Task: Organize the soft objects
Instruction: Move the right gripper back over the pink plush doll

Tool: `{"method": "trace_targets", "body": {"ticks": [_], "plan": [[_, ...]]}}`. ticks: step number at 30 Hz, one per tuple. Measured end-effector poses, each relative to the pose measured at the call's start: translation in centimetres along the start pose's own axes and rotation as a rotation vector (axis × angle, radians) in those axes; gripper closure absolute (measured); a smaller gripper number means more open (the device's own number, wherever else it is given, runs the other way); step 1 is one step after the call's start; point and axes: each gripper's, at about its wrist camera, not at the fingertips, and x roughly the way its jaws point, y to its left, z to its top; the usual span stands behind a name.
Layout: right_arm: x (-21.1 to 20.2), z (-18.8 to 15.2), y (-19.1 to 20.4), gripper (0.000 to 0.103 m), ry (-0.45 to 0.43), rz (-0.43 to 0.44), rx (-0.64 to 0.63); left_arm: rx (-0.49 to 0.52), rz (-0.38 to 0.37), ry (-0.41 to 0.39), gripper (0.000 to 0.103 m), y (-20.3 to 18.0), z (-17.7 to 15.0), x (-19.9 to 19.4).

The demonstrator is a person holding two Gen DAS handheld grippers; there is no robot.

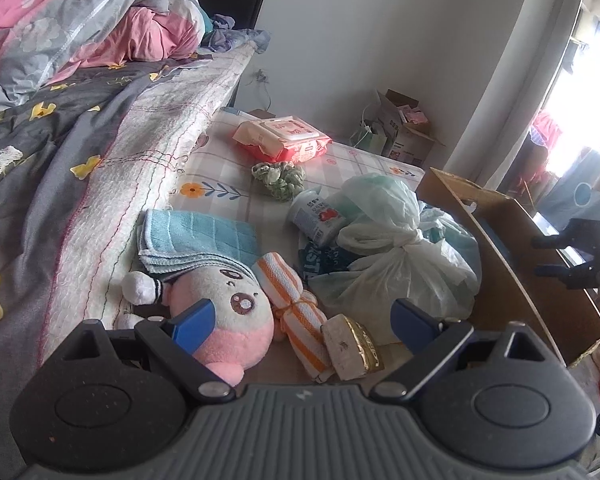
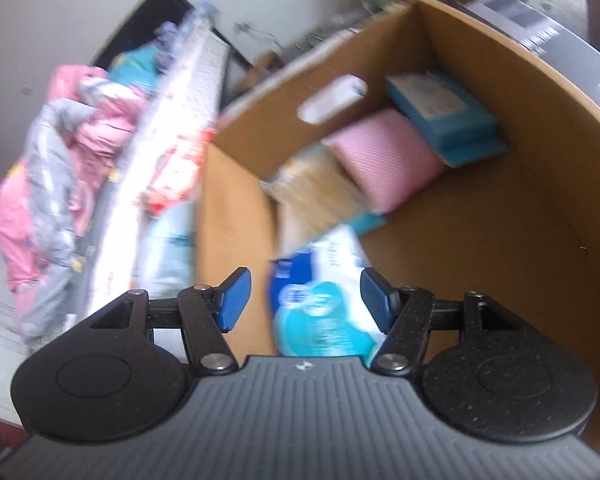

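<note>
Left gripper (image 1: pixel 302 322) fingers spread, empty; plush toy (image 1: pixel 224 312) just beyond left finger, long axis crosswise. Right gripper (image 2: pixel 300 300) released, empty, above cardboard box (image 2: pixel 500 208).

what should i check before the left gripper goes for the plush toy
1. Left gripper open: ok, jaws spread wide, nothing held.
2. Plush toy reachable: ok, it lies just ahead, by the left pad.
3. Toy free of clutter: not ok, the striped cloth touches its side and the blue towel lies against its top.
4. Right gripper empty: ok, jaws open over the box.
5. Room in the box: ok, bare floor beside the pink pad and the blue pack.
6. Wipes pack settled in the box: cannot tell, view is blurred.
</note>
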Motion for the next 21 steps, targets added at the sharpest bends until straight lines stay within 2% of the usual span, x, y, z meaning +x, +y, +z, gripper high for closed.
{"method": "trace_targets", "body": {"ticks": [3,6,12,16,21], "plan": [[-0.8,-0.8,2.5,0.042,-0.011,0.088,-0.024,0.012,0.015,-0.002,0.008,0.2,-0.2,-0.1],[-0.4,-2.5,5.9,0.041,0.016,0.207,-0.070,0.023,0.039,0.005,0.008,0.4,-0.4,0.1],[3.0,-7.3,12.6,0.040,0.168,0.395,-0.162,0.022,0.079,0.024,0.008,1.2,-1.1,0.4],[5.6,-10.4,15.8,0.040,0.227,0.433,-0.178,0.027,0.102,0.038,0.009,1.7,-1.4,1.1],[9.5,-13.4,18.0,0.041,0.330,0.486,-0.133,0.064,0.145,0.068,0.012,2.0,-1.9,1.9]]}}
